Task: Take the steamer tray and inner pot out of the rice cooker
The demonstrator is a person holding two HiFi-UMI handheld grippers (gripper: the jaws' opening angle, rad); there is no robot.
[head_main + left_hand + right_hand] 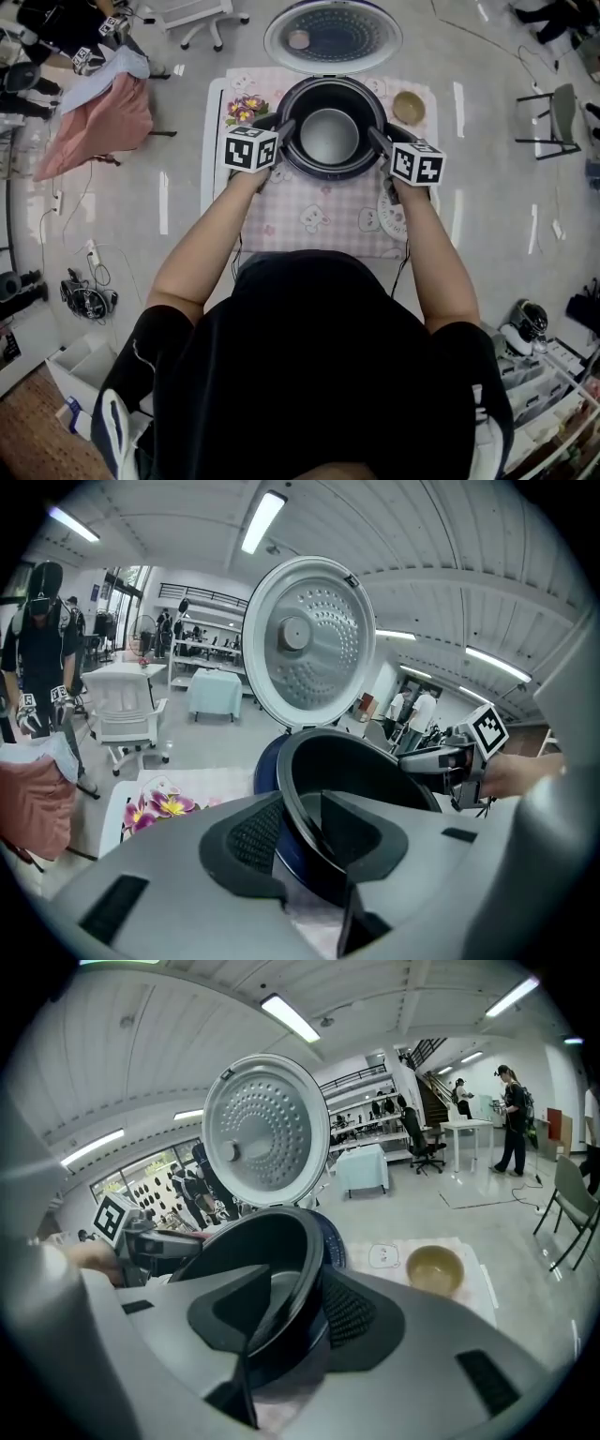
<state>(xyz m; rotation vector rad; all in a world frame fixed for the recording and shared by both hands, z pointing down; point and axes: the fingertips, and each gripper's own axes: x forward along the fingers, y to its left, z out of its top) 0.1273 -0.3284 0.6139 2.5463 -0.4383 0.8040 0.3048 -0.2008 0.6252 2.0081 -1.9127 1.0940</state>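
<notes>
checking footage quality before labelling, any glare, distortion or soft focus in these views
Head view: the edges bend from the wide lens, and white glare streaks lie on the glossy floor. Left gripper view: heavy fisheye with black corners, the lid crisp and evenly lit. Right gripper view: same fisheye, the light strips blown out, no motion blur.

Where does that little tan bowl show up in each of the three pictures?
Head view: the bowl sits upper right of centre, at the far right corner of the pink cloth.
Left gripper view: not in it.
Right gripper view: the bowl is right of centre, on the same cloth.
Shared landmark: the round open lid, standing up in all three.
</notes>
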